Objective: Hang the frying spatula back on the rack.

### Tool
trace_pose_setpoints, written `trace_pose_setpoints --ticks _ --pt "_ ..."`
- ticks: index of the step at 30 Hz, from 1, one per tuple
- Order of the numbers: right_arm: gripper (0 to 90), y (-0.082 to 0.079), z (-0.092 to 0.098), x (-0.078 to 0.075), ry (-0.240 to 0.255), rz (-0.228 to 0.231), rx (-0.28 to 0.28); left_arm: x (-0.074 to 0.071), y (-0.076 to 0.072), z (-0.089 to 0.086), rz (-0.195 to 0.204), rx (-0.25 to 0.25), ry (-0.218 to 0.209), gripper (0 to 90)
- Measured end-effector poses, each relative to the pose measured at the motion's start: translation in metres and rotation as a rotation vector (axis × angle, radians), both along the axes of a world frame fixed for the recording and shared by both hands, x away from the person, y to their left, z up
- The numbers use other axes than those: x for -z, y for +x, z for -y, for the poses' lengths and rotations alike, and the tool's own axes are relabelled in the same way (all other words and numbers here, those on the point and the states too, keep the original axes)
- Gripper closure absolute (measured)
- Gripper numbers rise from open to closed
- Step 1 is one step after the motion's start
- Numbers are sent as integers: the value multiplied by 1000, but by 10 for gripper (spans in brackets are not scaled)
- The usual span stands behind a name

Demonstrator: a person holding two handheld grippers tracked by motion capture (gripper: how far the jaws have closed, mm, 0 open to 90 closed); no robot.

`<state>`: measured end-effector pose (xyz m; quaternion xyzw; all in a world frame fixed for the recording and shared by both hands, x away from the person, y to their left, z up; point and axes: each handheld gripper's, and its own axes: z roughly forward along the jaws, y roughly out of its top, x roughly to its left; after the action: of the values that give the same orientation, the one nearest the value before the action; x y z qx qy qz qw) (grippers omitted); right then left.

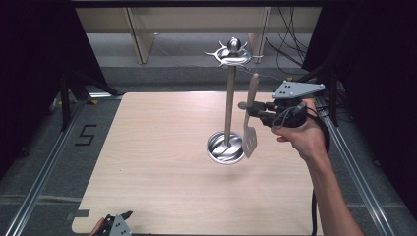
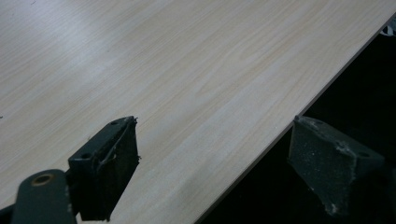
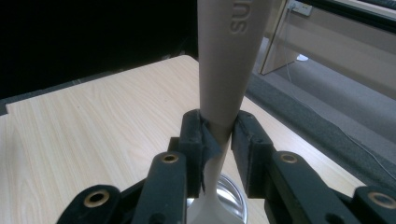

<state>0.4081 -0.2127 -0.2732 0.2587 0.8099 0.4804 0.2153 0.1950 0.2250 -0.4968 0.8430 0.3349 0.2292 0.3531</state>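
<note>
A beige slotted spatula [image 1: 250,123] hangs upright, blade down, with my right gripper [image 1: 250,109] shut on its handle. In the right gripper view the black pads [image 3: 196,137] press on the beige handle [image 3: 229,65] from both sides. Just left of the spatula stands a utensil stand [image 1: 229,98]: a pole rising from a shiny round base [image 1: 225,147] to a metal hook ring [image 1: 233,53] at the top. The spatula's blade hangs just over the base's right rim. My left gripper [image 1: 115,225] rests at the table's near left edge; its jaws [image 2: 212,163] stand wide apart with nothing between them.
The light wooden table [image 1: 162,162] sits between metal rails. Dark curtains hang on both sides. Cables [image 1: 290,44] trail on the floor behind the table at the right. A wooden frame [image 1: 140,39] stands behind the table.
</note>
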Motion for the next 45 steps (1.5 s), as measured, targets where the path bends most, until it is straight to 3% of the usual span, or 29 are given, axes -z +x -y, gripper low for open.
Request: trace_pose_setpoints --ticks 2,13,17,18,20,26,28,34,42,45 --pt "751 0 -3 -1 15 -2 17 -1 0 -1 -2 6 10 151" --pt "750 5 -9 -11 -19 1 31 0 0 0 -1 4 4 151" --pt "750 6 -10 -12 -4 -29 26 -1 0 0 -1 4 4 151" --pt "750 7 -10 -13 -20 -9 25 0 0 0 -1 4 4 151" --pt "750 7 -12 -12 -7 -3 34 0 0 0 -1 5 4 151" --pt "750 9 -13 -15 -23 -30 29 -1 0 0 0 4 3 151" --pt "750 10 -14 -14 -20 -5 41 -1 0 0 0 4 3 151" --pt "750 11 -16 -16 -33 -23 45 -1 0 0 1 4 2 151" --pt "749 12 -20 -17 -49 -13 62 -1 0 -1 1 5 7 151" --pt "749 10 -20 -17 -51 -35 56 -1 0 0 2 2 0 151"
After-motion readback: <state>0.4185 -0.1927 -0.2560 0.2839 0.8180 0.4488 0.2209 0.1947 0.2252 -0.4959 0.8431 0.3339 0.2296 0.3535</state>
